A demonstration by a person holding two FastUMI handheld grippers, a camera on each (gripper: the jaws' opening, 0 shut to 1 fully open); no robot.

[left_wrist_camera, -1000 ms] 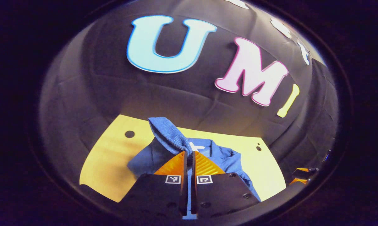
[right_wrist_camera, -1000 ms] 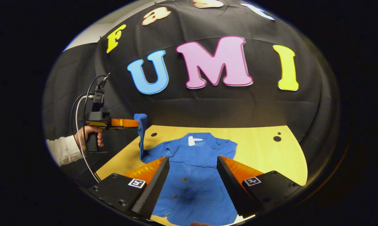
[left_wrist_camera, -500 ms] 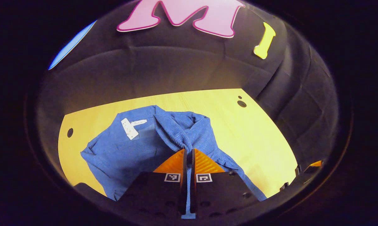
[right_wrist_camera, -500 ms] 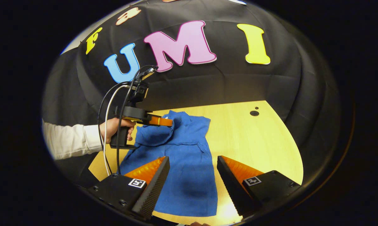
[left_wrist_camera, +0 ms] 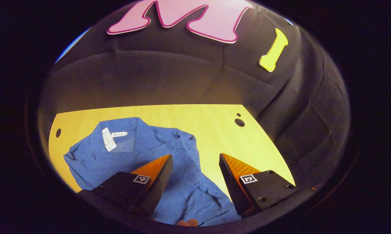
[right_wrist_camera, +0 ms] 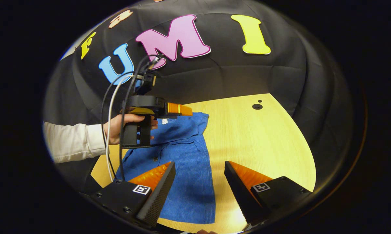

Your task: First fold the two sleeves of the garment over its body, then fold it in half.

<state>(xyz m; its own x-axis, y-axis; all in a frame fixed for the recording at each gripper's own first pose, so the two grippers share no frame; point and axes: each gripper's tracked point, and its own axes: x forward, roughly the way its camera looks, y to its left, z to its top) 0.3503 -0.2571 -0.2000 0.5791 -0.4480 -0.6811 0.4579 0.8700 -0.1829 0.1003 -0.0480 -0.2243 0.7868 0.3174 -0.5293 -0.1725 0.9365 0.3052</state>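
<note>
The blue garment [right_wrist_camera: 185, 169] lay flat on the wooden table [right_wrist_camera: 263, 146], one sleeve apparently folded across its body. The left gripper [left_wrist_camera: 195, 169] and right gripper [right_wrist_camera: 200, 177] both stood spread, holding nothing. The cloth looked light, limp and wrinkle-prone; a cuff or hem corner seemed the best hold.

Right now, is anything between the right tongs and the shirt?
Nothing visible. The right tongs hang open above the shirt, with bare cloth between their fingers. The left tongs, also open, are farther back over the collar end, out of the path.
</note>
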